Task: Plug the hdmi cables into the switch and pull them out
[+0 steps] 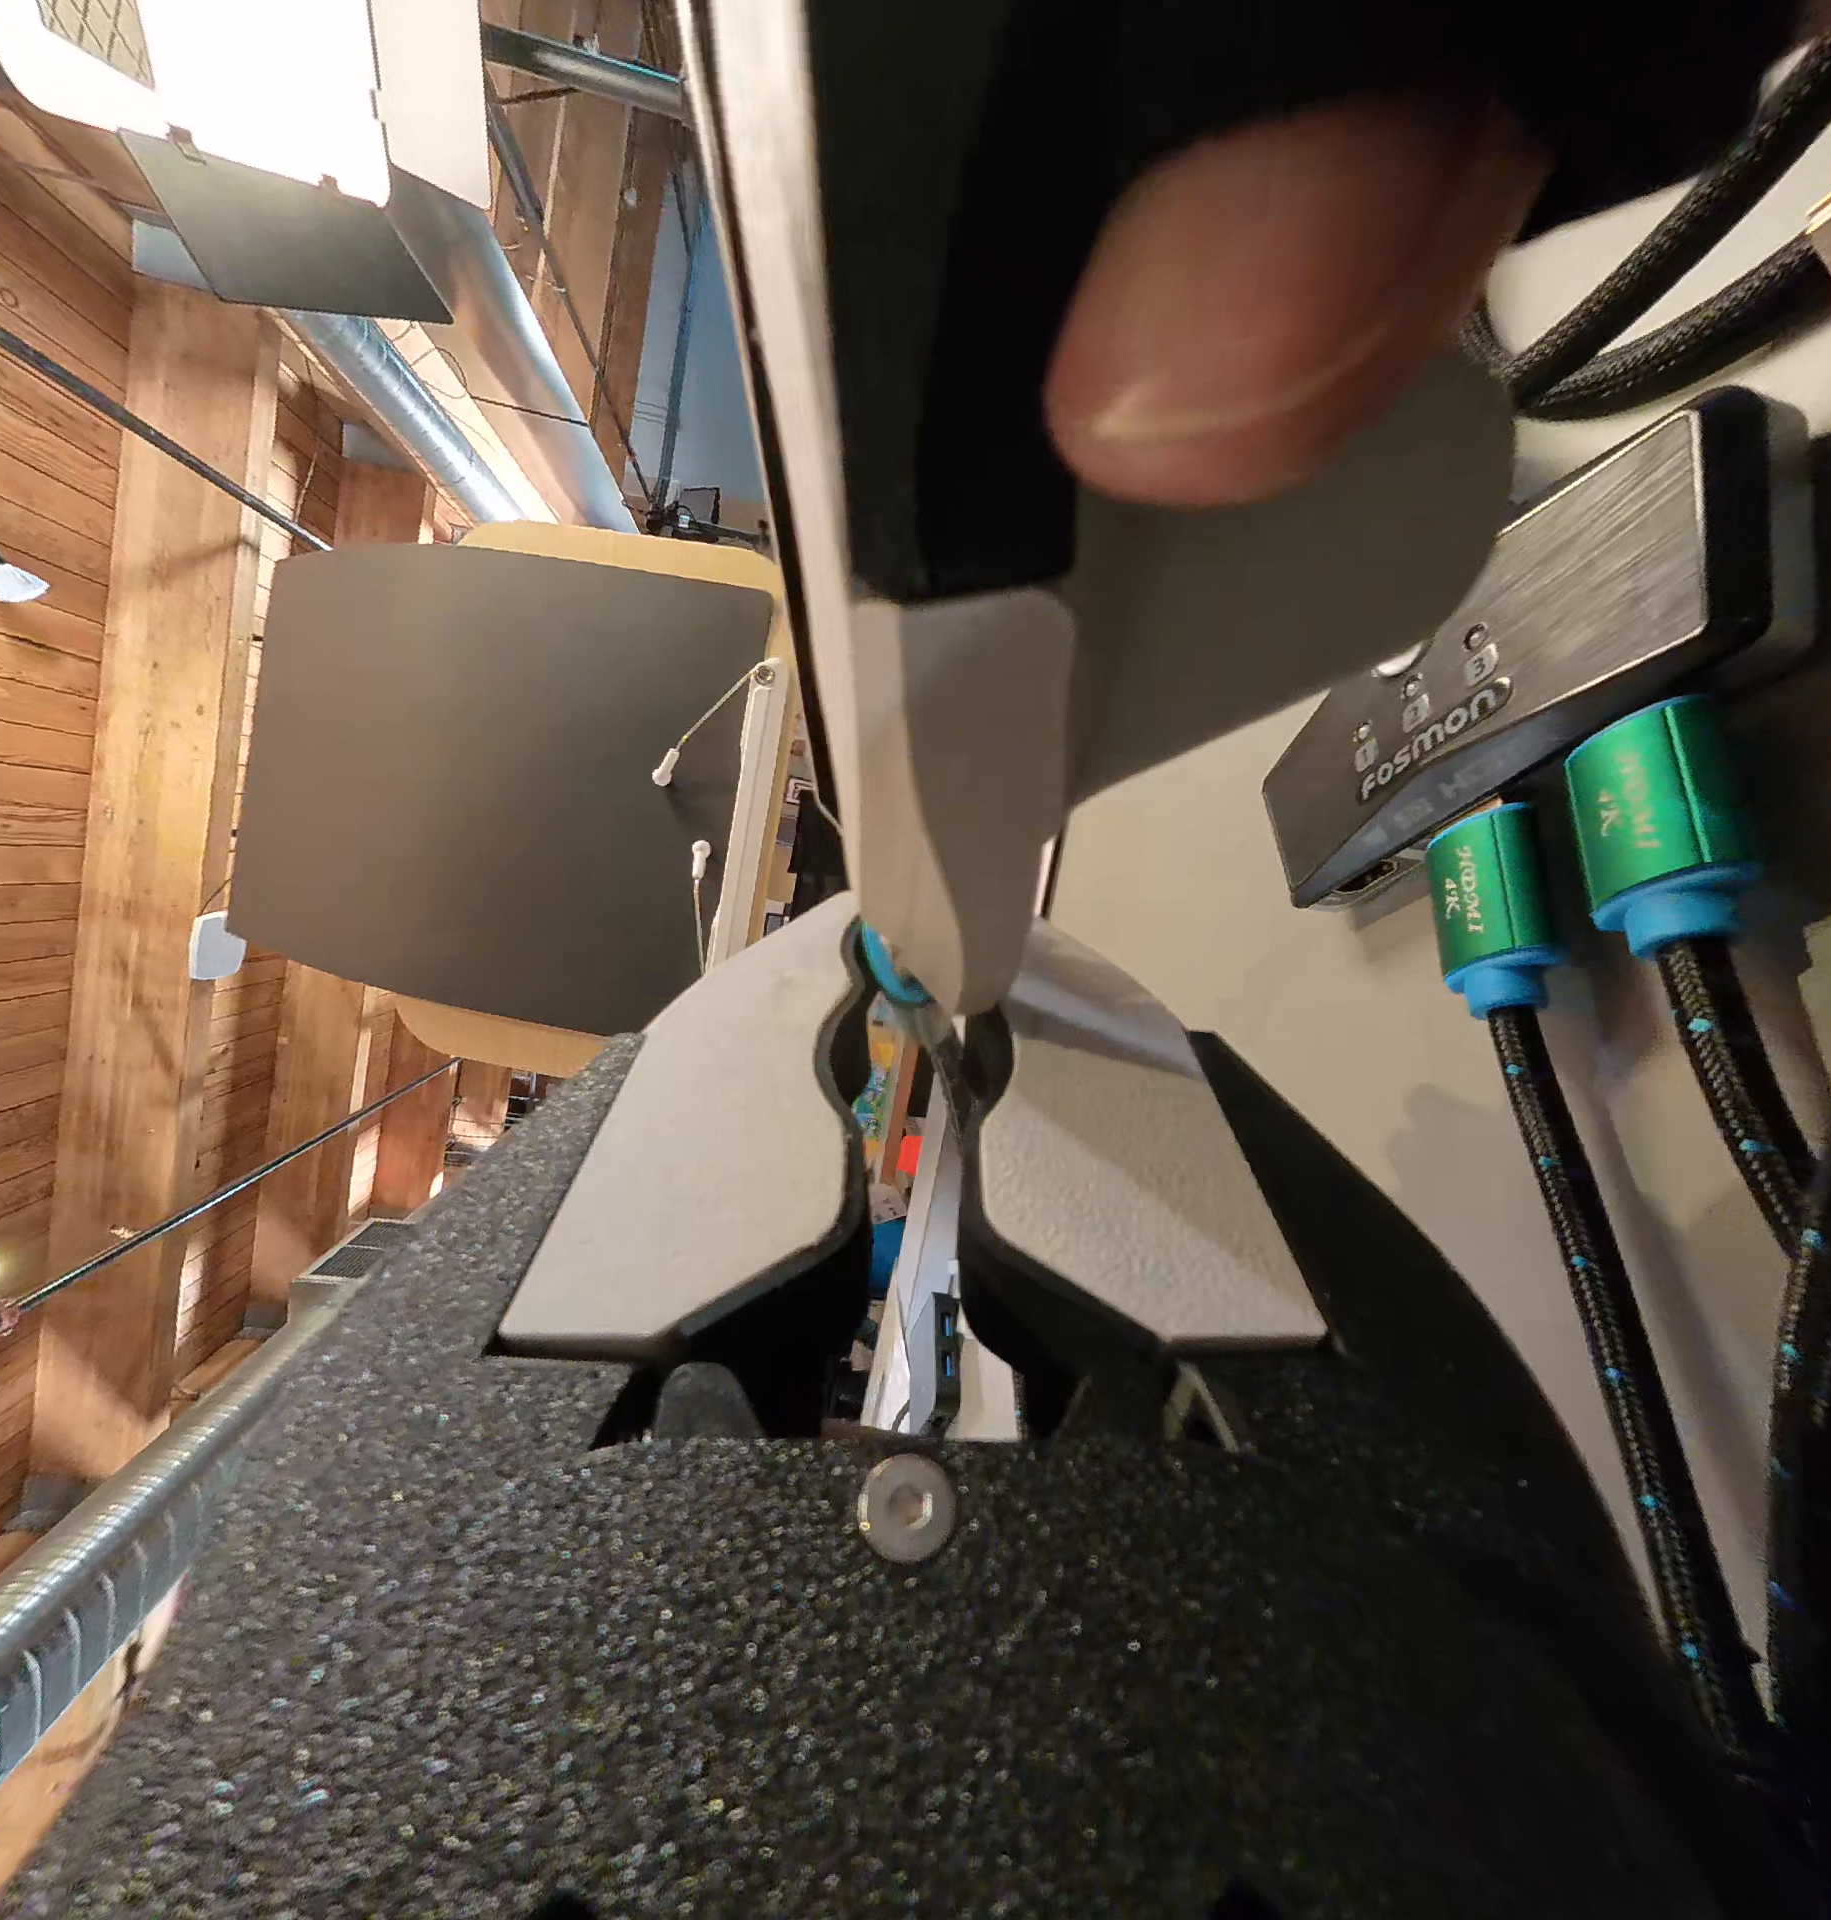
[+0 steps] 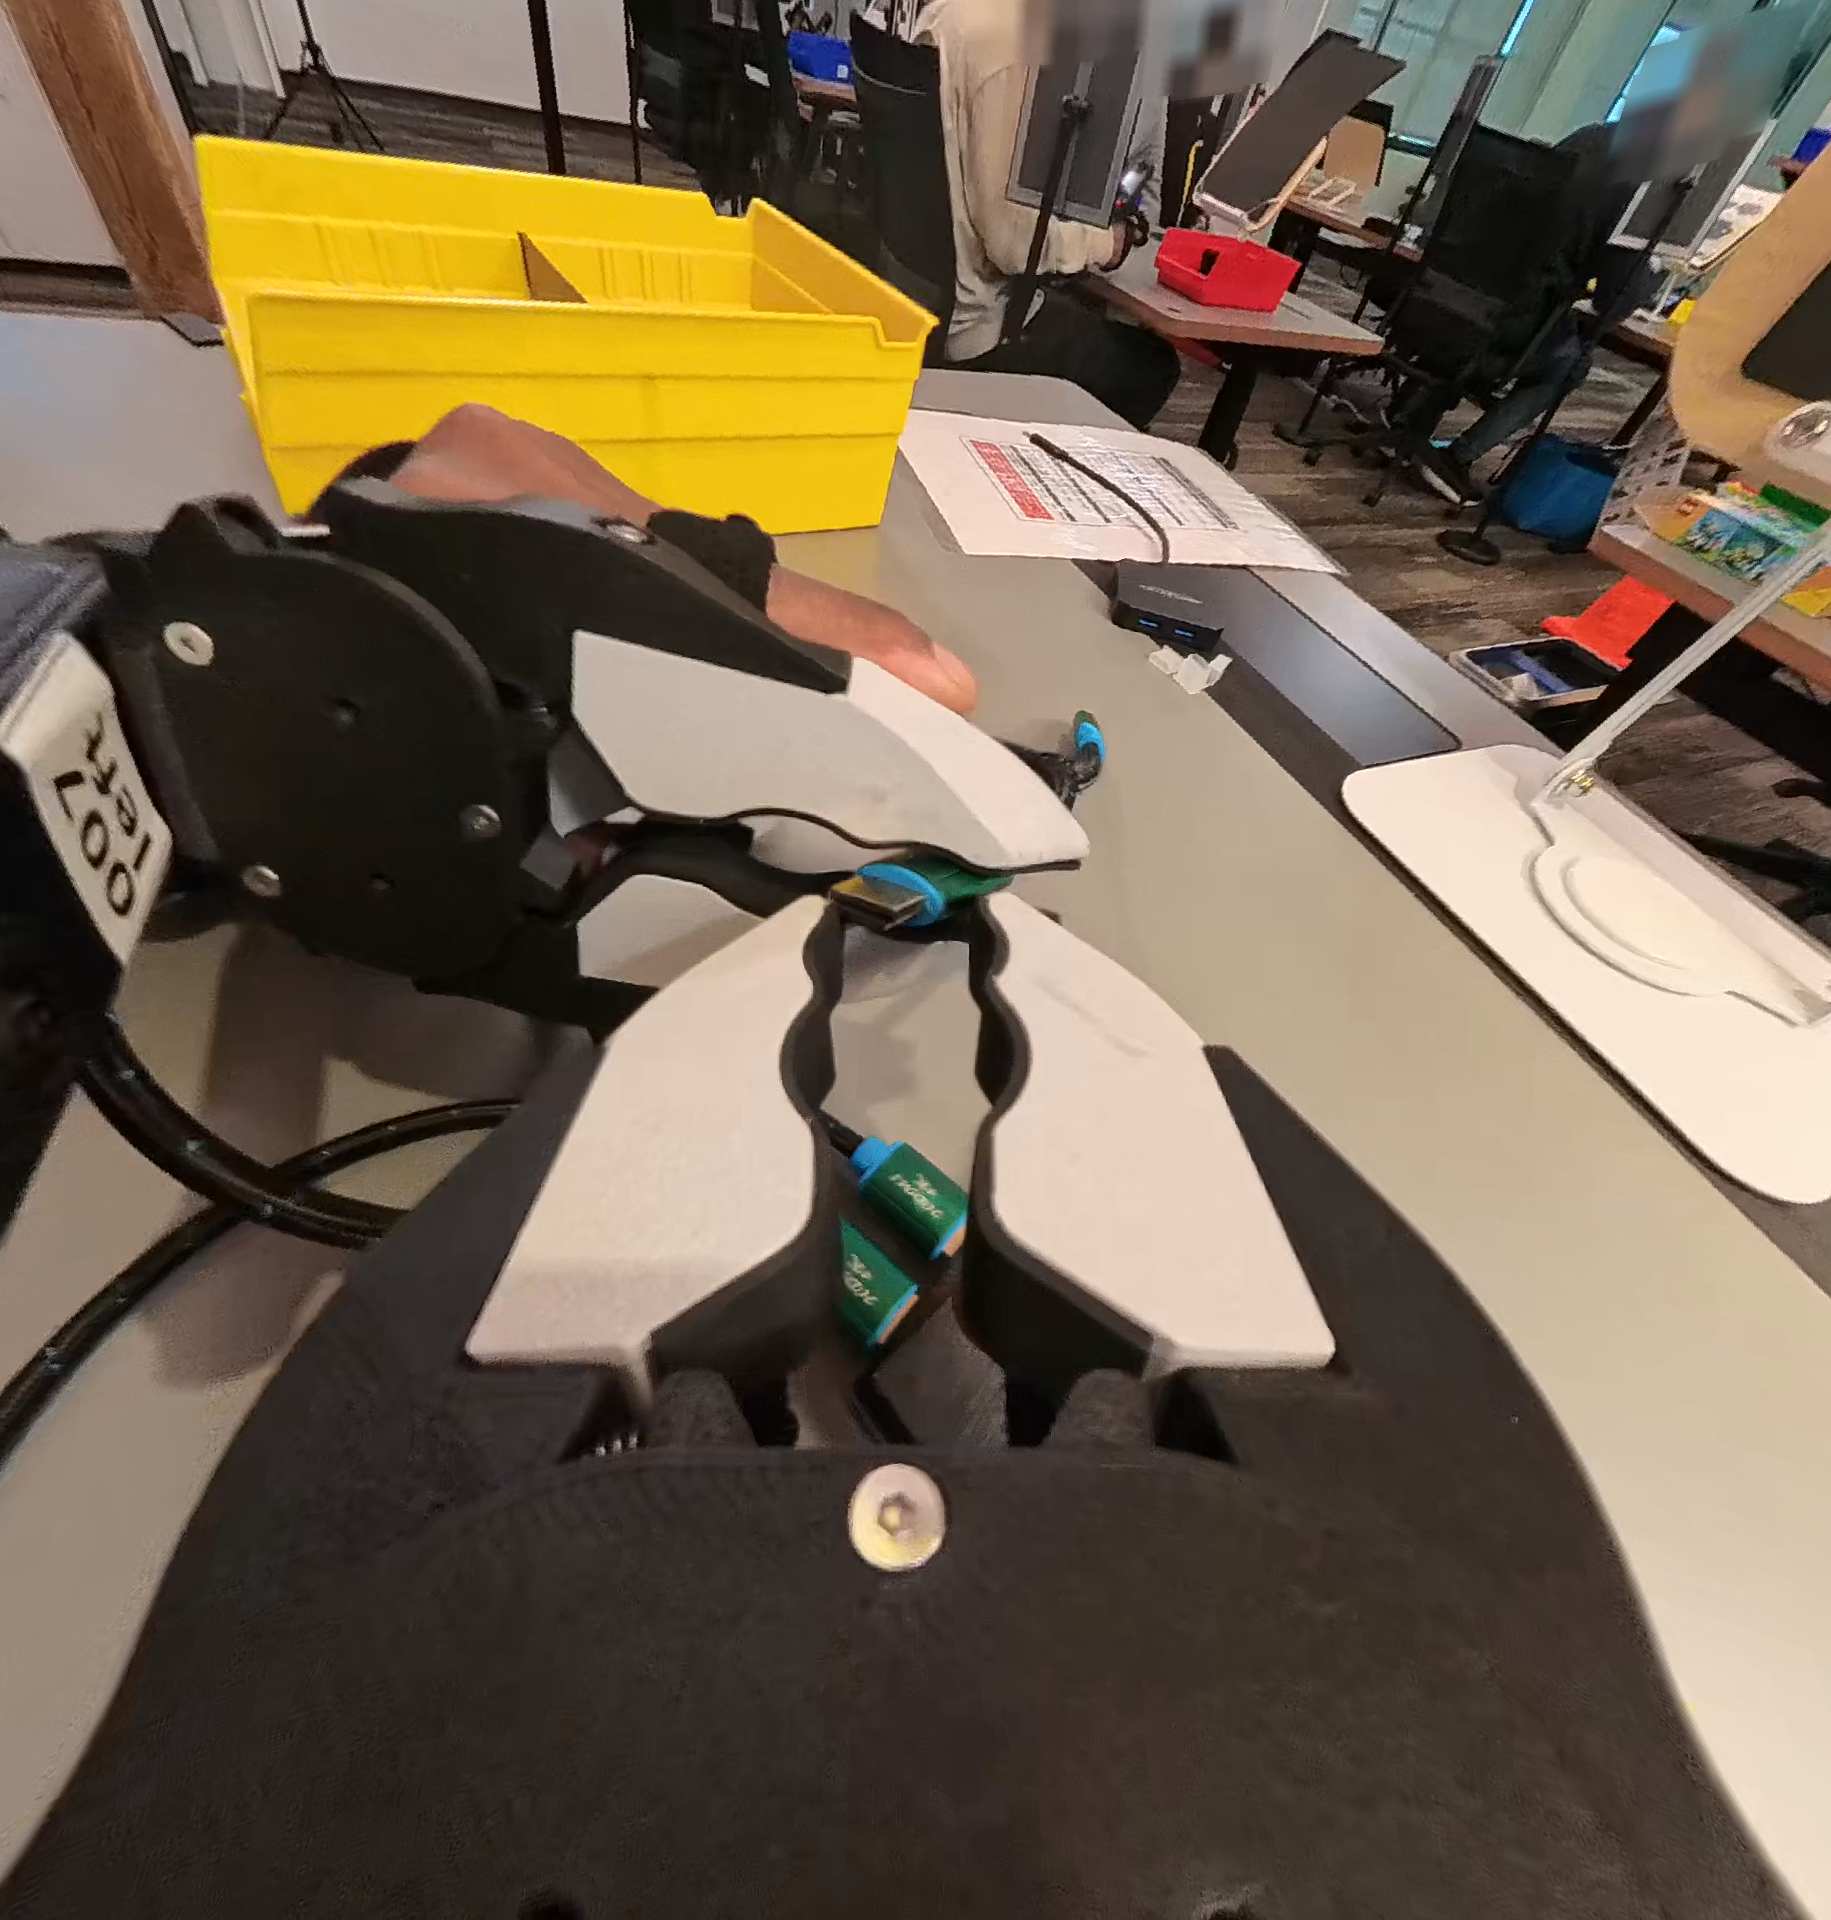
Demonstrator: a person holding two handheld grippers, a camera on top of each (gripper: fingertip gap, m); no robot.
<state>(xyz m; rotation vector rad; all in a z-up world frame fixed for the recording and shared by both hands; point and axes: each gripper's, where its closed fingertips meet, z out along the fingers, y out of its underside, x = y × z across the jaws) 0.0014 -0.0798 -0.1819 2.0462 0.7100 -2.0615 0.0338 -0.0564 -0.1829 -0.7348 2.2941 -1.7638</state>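
Note:
A black HDMI switch (image 1: 1576,623) lies on the grey table (image 2: 1254,935), with two green plugs (image 1: 1482,894) (image 1: 1659,810) in its ports. They also show between my right fingers, as a near plug (image 2: 875,1278) and a far plug (image 2: 911,1195). My left gripper (image 1: 916,997) is shut on a third cable at its blue collar (image 1: 880,966) and holds it above the table. That green plug (image 2: 921,896) lies crosswise in the tips of my right gripper (image 2: 906,920), which closes on it. The right gripper's fingers (image 1: 942,831) hide the plug in the left wrist view.
A yellow bin (image 2: 578,343) stands at the back left. A printed sheet (image 2: 1119,488), a black USB hub (image 2: 1165,608) and a loose cable end (image 2: 1087,743) lie beyond. A white stand base (image 2: 1617,935) sits at the right. Braided cables (image 1: 1576,1174) trail from the switch. People sit at far desks. Both grippers' tips are close together, under 4 cm apart. The far plug (image 2: 911,1195) is about 8 cm from my left fingertips. The left camera catches it too, in the left wrist view (image 1: 1493,907).

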